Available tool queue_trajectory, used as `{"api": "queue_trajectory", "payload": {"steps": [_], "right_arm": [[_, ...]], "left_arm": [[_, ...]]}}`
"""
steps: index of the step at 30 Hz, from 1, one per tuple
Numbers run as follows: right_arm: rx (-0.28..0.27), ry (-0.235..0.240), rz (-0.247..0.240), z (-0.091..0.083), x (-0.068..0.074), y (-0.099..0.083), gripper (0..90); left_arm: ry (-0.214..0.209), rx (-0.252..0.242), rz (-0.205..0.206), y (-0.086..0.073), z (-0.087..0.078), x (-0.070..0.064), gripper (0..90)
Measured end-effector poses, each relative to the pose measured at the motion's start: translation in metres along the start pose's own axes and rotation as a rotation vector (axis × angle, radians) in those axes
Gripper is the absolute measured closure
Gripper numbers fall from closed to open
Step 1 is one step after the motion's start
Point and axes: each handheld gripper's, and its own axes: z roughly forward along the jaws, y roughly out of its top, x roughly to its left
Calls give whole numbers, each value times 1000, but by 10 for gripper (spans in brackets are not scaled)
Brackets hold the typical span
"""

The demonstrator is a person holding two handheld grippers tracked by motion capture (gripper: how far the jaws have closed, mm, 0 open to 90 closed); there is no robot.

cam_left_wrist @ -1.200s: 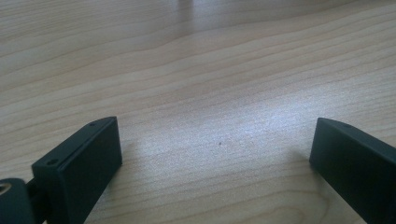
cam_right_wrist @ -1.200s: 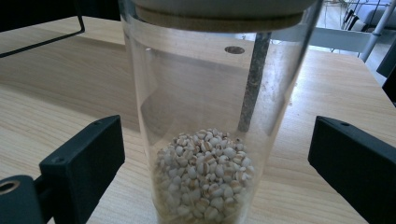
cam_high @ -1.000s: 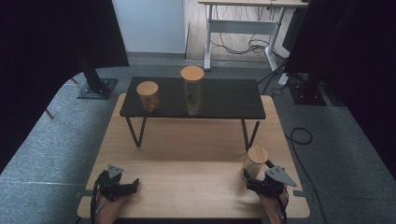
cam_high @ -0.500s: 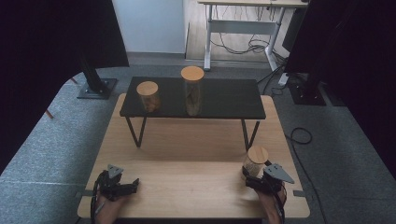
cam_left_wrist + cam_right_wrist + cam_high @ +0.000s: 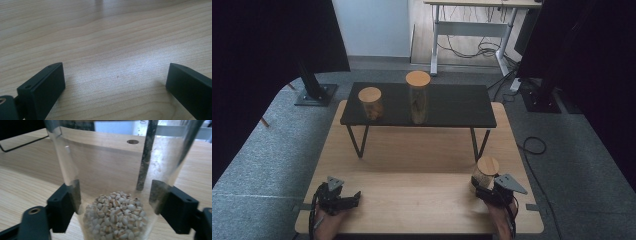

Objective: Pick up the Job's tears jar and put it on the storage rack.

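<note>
moved: my right hand-held gripper (image 5: 482, 188), slightly inward since a second ago, jaws now touching both sides of the grain jar (image 5: 112, 195). jar: on counter (image 5: 412, 200), near right edge. left hand-held gripper (image 5: 113, 82): apart, empty, far left of jar.

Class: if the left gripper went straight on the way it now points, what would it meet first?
Probably nothing soon: the left gripper is open and aimed low along the bare tabletop. In the high view it points toward the right gripper and its jar, though depth is unclear.
</note>
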Motion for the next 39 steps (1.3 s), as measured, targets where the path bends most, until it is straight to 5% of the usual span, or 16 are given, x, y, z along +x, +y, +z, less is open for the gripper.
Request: {"api": "queue_trajectory", "payload": {"steps": [39], "right_arm": [[-6, -44, -7, -7, 7, 13, 251]], "left_arm": [[0, 1, 2, 0, 0, 0, 19]]}}
